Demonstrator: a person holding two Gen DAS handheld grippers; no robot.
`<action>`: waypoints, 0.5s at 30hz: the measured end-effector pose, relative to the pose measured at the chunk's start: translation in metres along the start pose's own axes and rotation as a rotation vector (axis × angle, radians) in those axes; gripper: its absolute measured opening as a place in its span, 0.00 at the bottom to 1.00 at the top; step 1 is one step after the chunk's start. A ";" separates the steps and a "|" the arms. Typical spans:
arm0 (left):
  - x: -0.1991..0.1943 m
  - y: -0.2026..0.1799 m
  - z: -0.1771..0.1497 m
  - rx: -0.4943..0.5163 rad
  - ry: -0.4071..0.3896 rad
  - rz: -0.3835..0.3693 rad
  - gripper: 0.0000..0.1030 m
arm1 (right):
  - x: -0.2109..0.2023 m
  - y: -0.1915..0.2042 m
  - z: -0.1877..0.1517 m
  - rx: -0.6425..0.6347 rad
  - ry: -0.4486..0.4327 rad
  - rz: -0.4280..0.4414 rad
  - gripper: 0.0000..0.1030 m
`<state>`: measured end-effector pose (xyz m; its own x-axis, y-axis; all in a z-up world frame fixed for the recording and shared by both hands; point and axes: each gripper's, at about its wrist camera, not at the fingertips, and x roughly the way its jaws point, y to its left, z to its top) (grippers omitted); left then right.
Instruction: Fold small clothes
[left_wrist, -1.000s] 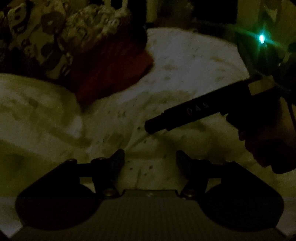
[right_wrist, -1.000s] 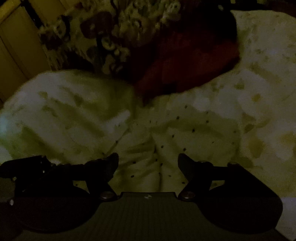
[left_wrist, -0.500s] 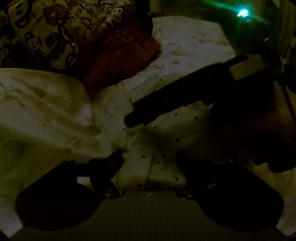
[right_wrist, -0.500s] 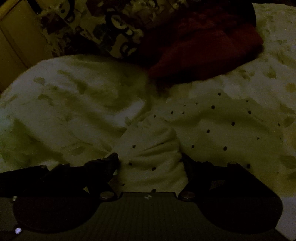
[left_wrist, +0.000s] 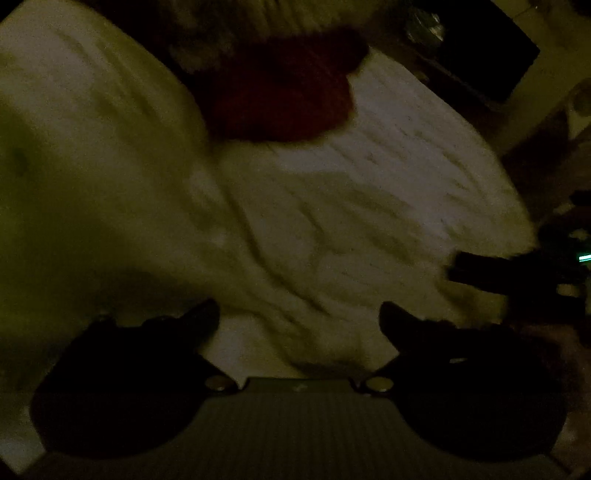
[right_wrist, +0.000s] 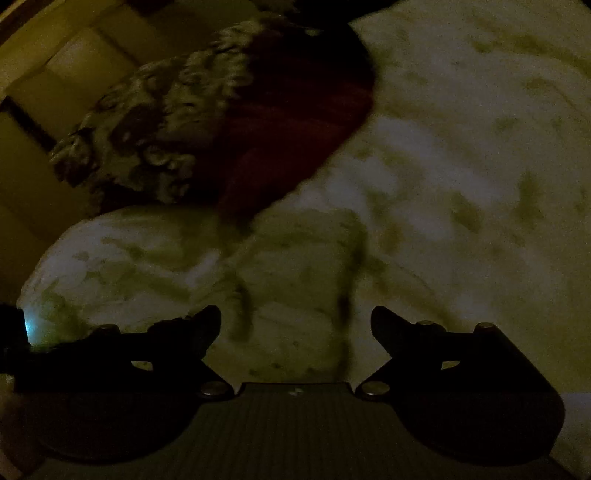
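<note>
- Dim, yellow-green light; both views smeared by motion blur, so fine detail is lost.
- Left gripper (left_wrist: 299, 314): jaws wide apart and have just been opening; pale cloth lies in the gap below them, but no pad presses on it.
- Right gripper (right_wrist: 295, 319): jaws stand wide apart, nothing clamped. Pale cloth shows between and below the fingers, not pinched.
- Small white garment (right_wrist: 295, 288): a pale, soft piece lying on the bed just ahead of the right gripper, with dark vertical creases running down it. Any print on it is blurred beyond reading here. Its edges are hard to separate from the bedding in this light.
- In the left wrist view the same pale cloth (left_wrist: 295, 258) spreads in front of the jaws, crossed by long diagonal folds.
- Bed cover (right_wrist: 480, 147): white with faint greenish blotches, rumpled, filling most of both views.
- Red garment (left_wrist: 280, 99): dark red, bunched, lying on the bed beyond the white piece, well apart from both grippers.
- Patterned cloth (right_wrist: 155, 125): light with dark figures, heaped against the red garment on its left in the right wrist view.
- The right gripper's dark finger (left_wrist: 480, 273) enters the left wrist view at the right edge, near the bed's edge.
</note>
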<state>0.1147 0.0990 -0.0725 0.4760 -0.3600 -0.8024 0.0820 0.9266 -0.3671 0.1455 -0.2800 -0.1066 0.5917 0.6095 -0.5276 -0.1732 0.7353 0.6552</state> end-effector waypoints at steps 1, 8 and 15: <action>0.005 -0.003 0.002 -0.002 0.022 -0.019 0.87 | 0.000 -0.007 -0.002 0.040 -0.003 0.021 1.00; 0.032 -0.006 0.005 0.038 0.175 0.087 0.86 | 0.010 -0.015 -0.005 0.102 -0.009 0.057 1.00; 0.073 -0.014 0.015 -0.012 0.249 0.037 0.83 | 0.029 -0.004 0.001 0.046 0.008 0.037 1.00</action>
<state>0.1613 0.0612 -0.1191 0.2475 -0.3429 -0.9062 0.0578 0.9388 -0.3395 0.1639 -0.2653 -0.1242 0.5790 0.6383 -0.5073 -0.1577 0.6981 0.6984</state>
